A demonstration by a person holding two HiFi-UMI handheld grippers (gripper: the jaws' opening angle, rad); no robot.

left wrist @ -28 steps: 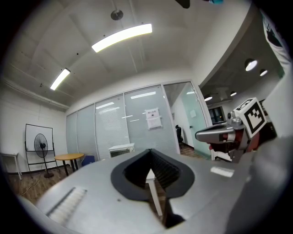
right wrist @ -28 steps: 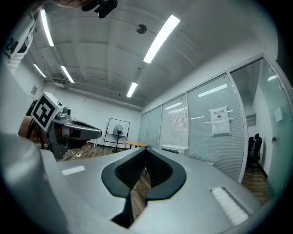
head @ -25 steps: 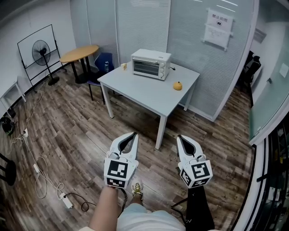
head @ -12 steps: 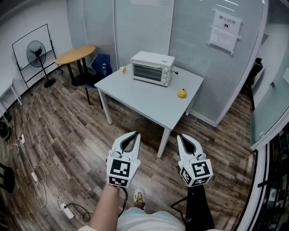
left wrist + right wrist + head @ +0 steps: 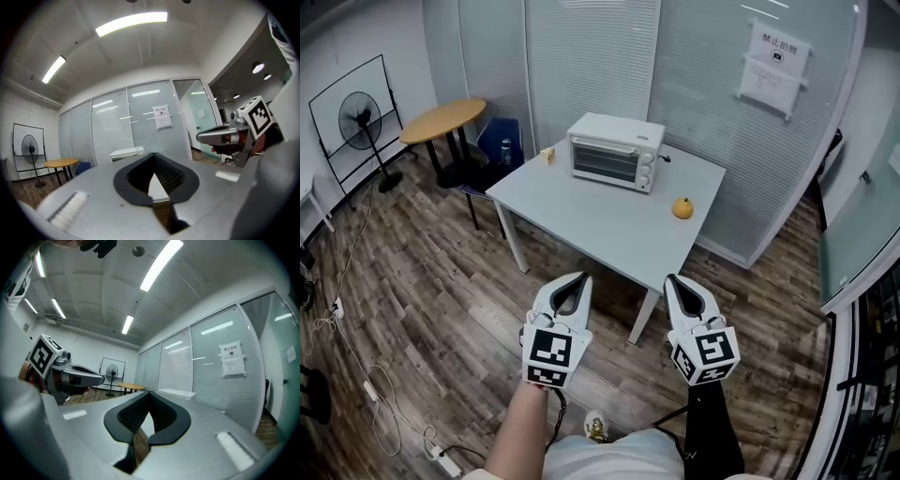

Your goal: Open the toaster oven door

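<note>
A white toaster oven (image 5: 616, 150) stands at the far side of a grey table (image 5: 600, 220), its glass door shut and its knobs on the right. It also shows small and far off as the toaster oven (image 5: 126, 152) in the left gripper view and as the toaster oven (image 5: 177, 393) in the right gripper view. My left gripper (image 5: 579, 277) and right gripper (image 5: 671, 279) hover side by side over the wooden floor, short of the table's near edge. Both are shut with nothing between the jaws.
An orange (image 5: 682, 208) lies on the table right of the oven, and a small yellow item (image 5: 547, 156) sits to its left. A round wooden table (image 5: 442, 114), a blue chair (image 5: 500, 141) and a fan (image 5: 358, 112) stand at the left. Cables (image 5: 356, 366) trail over the floor.
The view has drawn nearer to the table, which now sits lower and larger in the head view. Both grippers keep their places in the frame and stay shut.
</note>
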